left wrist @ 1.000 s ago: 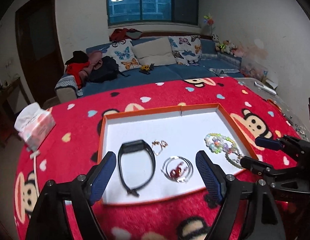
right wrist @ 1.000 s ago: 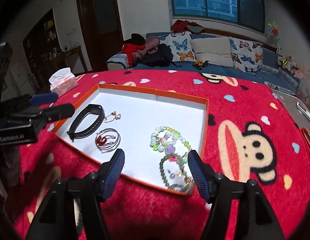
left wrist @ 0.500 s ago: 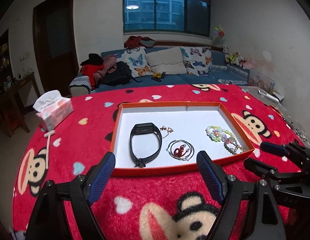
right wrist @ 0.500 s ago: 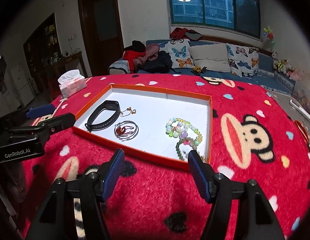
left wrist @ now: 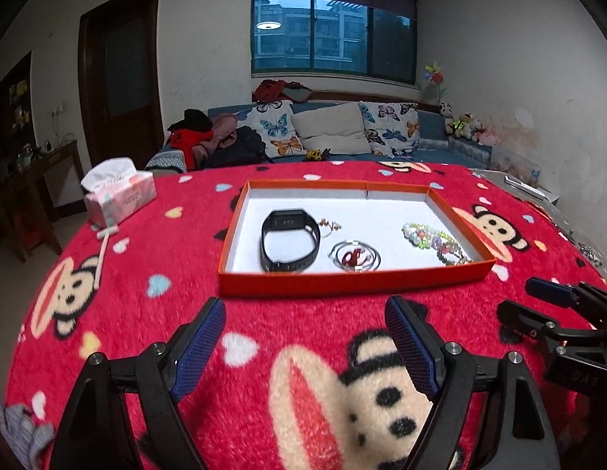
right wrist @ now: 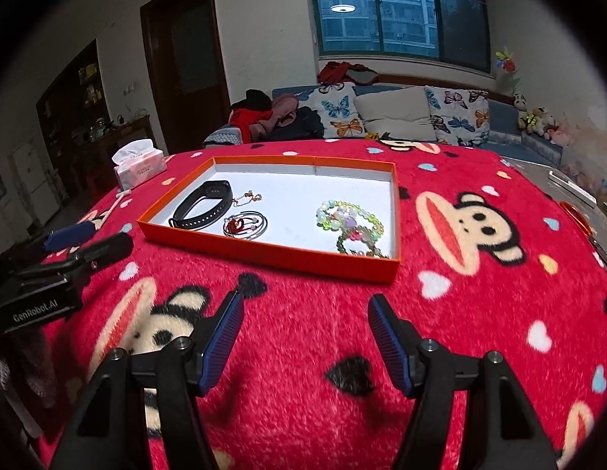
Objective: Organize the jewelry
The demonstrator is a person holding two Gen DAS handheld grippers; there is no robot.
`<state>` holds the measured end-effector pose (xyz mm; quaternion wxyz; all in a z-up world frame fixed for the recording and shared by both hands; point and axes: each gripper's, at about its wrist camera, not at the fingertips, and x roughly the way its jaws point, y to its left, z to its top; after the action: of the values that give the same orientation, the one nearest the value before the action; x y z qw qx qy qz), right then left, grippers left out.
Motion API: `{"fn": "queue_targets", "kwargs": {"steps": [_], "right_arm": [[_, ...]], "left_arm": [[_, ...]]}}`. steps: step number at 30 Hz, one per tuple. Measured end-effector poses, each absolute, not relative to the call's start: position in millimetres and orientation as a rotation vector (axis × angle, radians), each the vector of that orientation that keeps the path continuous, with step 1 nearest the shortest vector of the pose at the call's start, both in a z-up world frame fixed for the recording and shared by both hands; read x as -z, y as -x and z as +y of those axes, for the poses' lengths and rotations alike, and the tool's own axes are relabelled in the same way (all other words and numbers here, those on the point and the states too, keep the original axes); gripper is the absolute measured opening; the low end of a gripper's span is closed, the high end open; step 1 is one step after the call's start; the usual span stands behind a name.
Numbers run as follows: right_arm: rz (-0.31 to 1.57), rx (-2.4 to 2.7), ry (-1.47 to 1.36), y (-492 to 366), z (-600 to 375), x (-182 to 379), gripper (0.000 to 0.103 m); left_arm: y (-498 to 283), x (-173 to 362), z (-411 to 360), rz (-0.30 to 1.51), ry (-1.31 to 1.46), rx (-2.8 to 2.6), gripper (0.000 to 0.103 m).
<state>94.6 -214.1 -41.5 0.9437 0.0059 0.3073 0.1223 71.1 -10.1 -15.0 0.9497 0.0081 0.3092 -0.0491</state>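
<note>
An orange-rimmed white tray [left wrist: 342, 282] [right wrist: 272, 252] lies on the red monkey-print blanket. In it lie a black wristband [left wrist: 289, 239] [right wrist: 203, 204], a thin gold chain [left wrist: 330, 225] [right wrist: 246, 197], silver bangles with a red charm [left wrist: 354, 257] [right wrist: 244, 225] and beaded bracelets [left wrist: 432, 237] [right wrist: 350, 223]. My left gripper [left wrist: 305, 346] is open and empty, held back from the tray's near edge. My right gripper [right wrist: 305, 337] is open and empty too, also short of the tray. Each shows in the other's view, the right one [left wrist: 538, 301] and the left one [right wrist: 88, 241].
A pink tissue pack [left wrist: 117, 196] [right wrist: 139, 164] sits at the blanket's far left, a white stick [left wrist: 107, 231] beside it. A blue sofa with butterfly cushions [left wrist: 327, 133] stands behind the table. Small items [right wrist: 577, 215] lie off the right edge.
Both grippers have pulled back and away from the tray, which now looks smaller and farther off. The jewelry in the tray has not moved. Both jaws stay open.
</note>
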Motion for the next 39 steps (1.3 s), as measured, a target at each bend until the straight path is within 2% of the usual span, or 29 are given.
{"fn": "queue_targets", "kwargs": {"steps": [13,24,39], "right_arm": [[0.620,-0.217,0.064,-87.8,-203.3,49.8,0.072],[0.642,-0.184,-0.012,-91.2,-217.5,52.1,0.072],[0.625,-0.198,0.060,-86.6,-205.1,50.2,0.072]], "left_arm": [[-73.8,36.1,-2.9,0.666,0.024,0.101,0.089],[-68.5,34.5,-10.3,0.646,-0.008,0.103,0.089],[-69.1,38.3,-11.3,0.676,-0.007,0.086,0.089]]}}
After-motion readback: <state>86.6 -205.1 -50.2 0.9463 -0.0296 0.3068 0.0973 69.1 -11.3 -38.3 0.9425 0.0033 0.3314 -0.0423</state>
